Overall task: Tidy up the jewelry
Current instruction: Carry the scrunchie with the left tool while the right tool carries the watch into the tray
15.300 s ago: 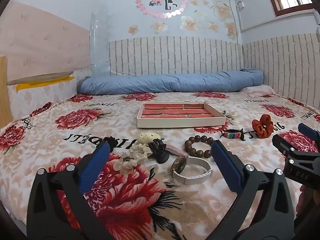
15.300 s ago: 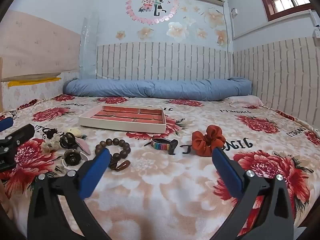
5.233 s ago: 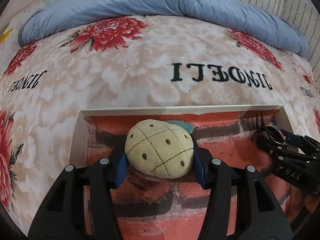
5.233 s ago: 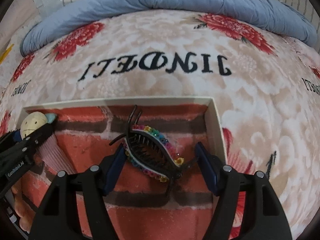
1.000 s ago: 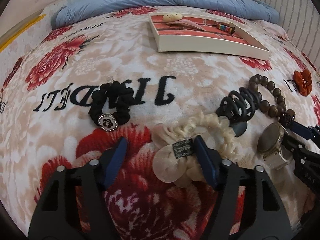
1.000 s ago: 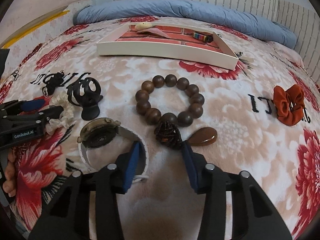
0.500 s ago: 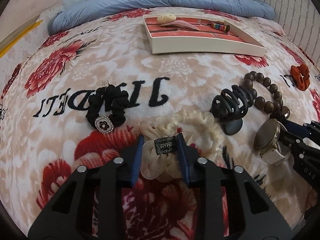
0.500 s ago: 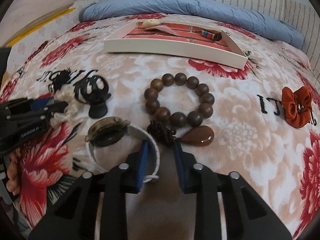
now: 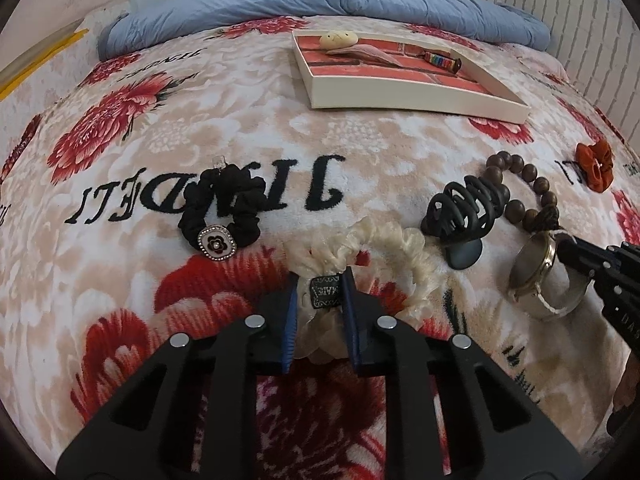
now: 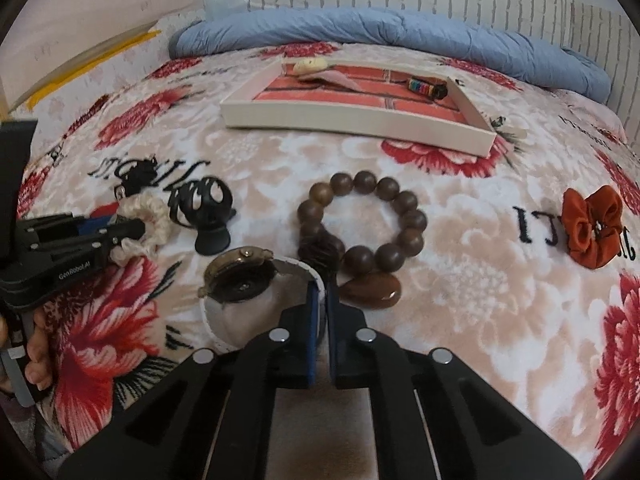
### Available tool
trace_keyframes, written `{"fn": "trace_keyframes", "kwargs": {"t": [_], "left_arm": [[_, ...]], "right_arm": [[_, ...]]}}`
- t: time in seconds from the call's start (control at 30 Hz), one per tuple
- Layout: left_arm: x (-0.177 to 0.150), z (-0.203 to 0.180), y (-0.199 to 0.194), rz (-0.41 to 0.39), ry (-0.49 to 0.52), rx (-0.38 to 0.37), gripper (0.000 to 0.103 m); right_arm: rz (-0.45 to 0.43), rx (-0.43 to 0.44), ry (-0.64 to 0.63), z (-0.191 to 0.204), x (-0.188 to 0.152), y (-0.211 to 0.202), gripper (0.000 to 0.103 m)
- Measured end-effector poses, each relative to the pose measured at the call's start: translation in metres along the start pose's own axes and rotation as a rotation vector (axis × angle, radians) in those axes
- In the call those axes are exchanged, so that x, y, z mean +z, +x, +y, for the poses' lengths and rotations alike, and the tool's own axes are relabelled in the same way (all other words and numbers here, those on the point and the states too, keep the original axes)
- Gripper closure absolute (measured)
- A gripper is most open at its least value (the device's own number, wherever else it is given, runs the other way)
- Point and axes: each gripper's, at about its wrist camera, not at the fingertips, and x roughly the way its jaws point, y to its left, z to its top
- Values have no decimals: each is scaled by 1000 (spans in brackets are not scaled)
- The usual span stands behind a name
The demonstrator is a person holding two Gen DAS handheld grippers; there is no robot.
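Note:
My left gripper (image 9: 318,280) is low over the flowered blanket, its jaws closing, and its blue pads pinch the cream scrunchie (image 9: 384,240) at its black label. In the right wrist view my right gripper (image 10: 322,286) has its jaws closing tight on the white strap of the bronze-faced watch (image 10: 240,280), which lies on the blanket. Far back stands the white tray (image 9: 400,96) with a brick-print floor. It holds a cream plush clip, a pink piece and a rainbow clip. From the left wrist view the right gripper (image 9: 568,246) shows beside the watch (image 9: 532,268).
A black scrunchie (image 9: 224,208) with a flower charm, a black claw clip (image 9: 464,208), a wooden bead bracelet (image 10: 360,220) and an orange scrunchie (image 10: 592,228) lie loose on the blanket. A rolled blue duvet (image 9: 320,4) lines the far wall. A person's hand (image 10: 36,344) holds the left gripper.
Both grippers have closed from wide open. The left one now pinches the cream scrunchie, bunching it up. The right one has clamped onto the watch strap.

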Motion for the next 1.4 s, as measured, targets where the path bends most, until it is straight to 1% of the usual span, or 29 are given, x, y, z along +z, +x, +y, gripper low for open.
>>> {"fn": "trace_keyframes", "kwargs": {"t": [0.07, 0.27, 0.37, 0.57, 0.77, 0.97, 1.1, 1.23, 1.4], "left_arm": [[1, 1, -4, -9, -6, -2, 85], [7, 2, -15, -44, -17, 5, 85], [17, 2, -22, -70, -19, 11, 85], [50, -1, -28, -114, -13, 13, 85], [95, -9, -31, -171, -8, 3, 85], [144, -16, -14, -187, -11, -9, 85], [172, -23, 7, -187, -4, -4, 85], [194, -32, 34, -171, -13, -23, 85], [215, -45, 72, -152, 24, -1, 85]], "right_arm": [[-37, -3, 8, -8, 6, -9, 98], [-78, 10, 34, -23, 18, -18, 98], [-111, 9, 54, -37, 36, -22, 98], [-163, -9, 78, -60, 72, -21, 98], [-201, -31, 97, -81, 112, -12, 98], [-203, -48, 116, -99, 144, 13, 98], [-195, -65, 126, -109, 165, 35, 98], [-185, -80, 134, -116, 183, 58, 98], [-151, -96, 143, -124, 203, 95, 98]]}}
